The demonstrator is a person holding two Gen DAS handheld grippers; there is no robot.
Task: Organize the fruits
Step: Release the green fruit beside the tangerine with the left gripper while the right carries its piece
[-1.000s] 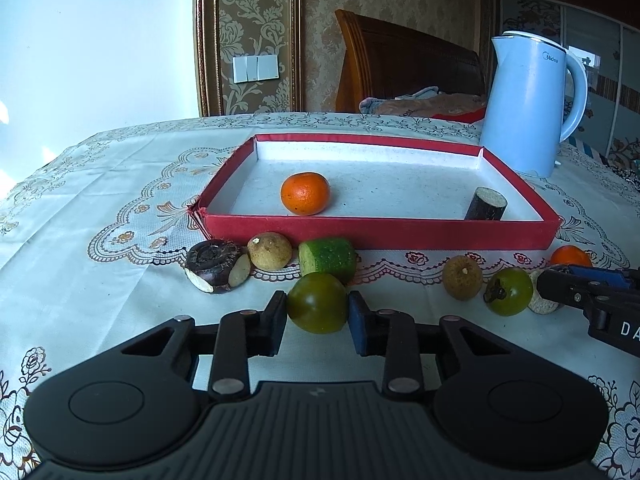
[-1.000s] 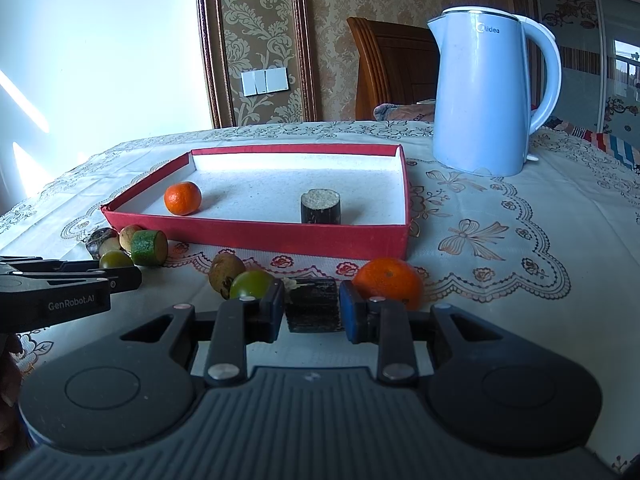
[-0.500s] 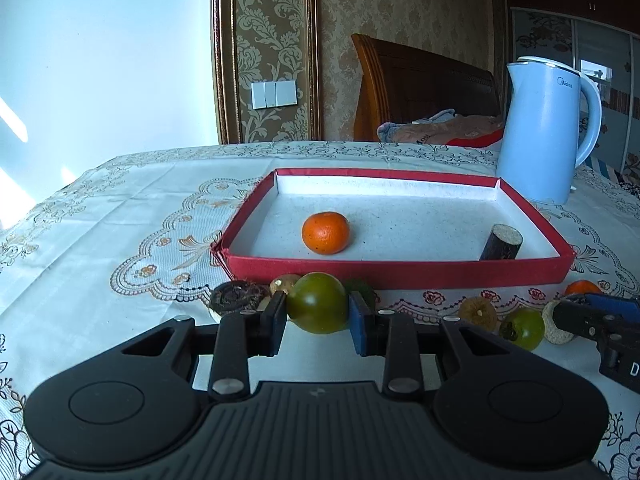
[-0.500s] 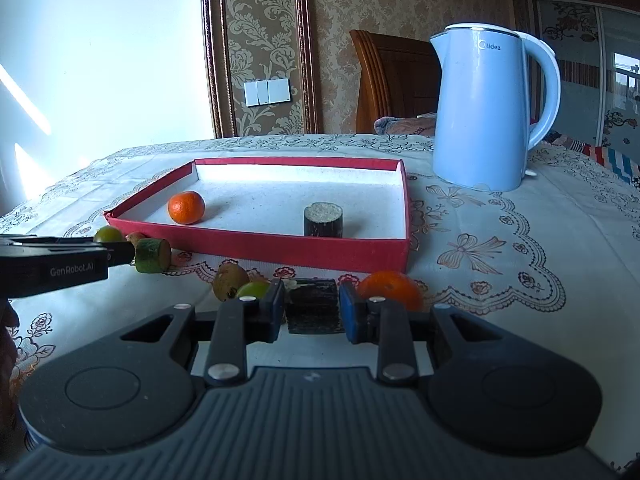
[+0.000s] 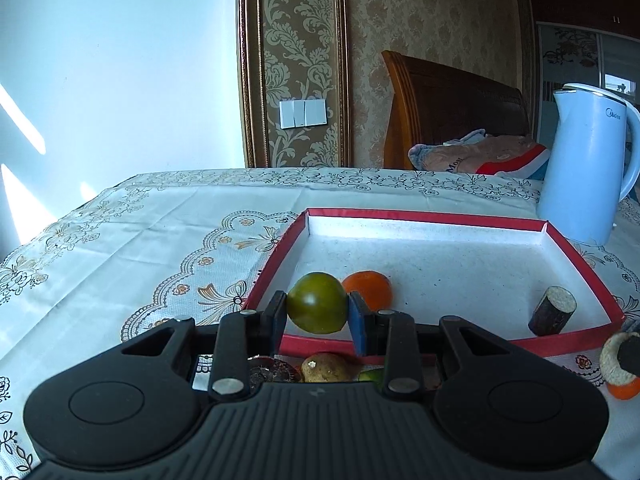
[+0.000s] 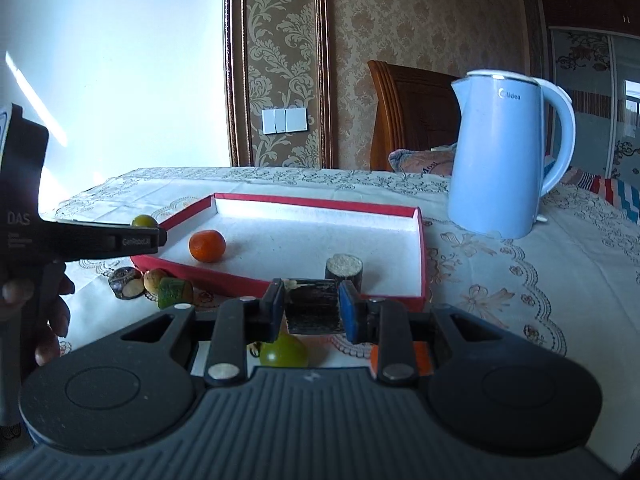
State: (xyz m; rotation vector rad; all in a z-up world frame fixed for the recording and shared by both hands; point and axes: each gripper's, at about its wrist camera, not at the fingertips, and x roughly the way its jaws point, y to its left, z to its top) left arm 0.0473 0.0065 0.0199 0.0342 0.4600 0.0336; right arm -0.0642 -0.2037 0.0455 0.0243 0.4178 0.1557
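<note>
My left gripper (image 5: 317,312) is shut on a green tomato (image 5: 317,303), held above the near left edge of the red tray (image 5: 440,216). An orange (image 5: 370,288) and a dark cane piece (image 5: 552,310) lie in the tray. My right gripper (image 6: 312,308) is shut on another dark cane piece (image 6: 312,306), lifted just before the tray's near rim (image 6: 392,300). From the right wrist view the left gripper (image 6: 150,232) with its tomato (image 6: 145,221) hangs at the tray's left corner.
On the cloth before the tray lie a water chestnut (image 6: 126,282), a brown fruit (image 6: 154,279), a cucumber piece (image 6: 174,292), a green tomato (image 6: 284,354) and an orange (image 6: 400,358). A blue kettle (image 6: 500,156) stands back right. A person's hand (image 6: 52,320) holds the left gripper.
Both grippers have risen off the cloth with their loads. The left one has carried the tomato forward to the tray's near left edge; the loose fruits now lie below the fingers.
</note>
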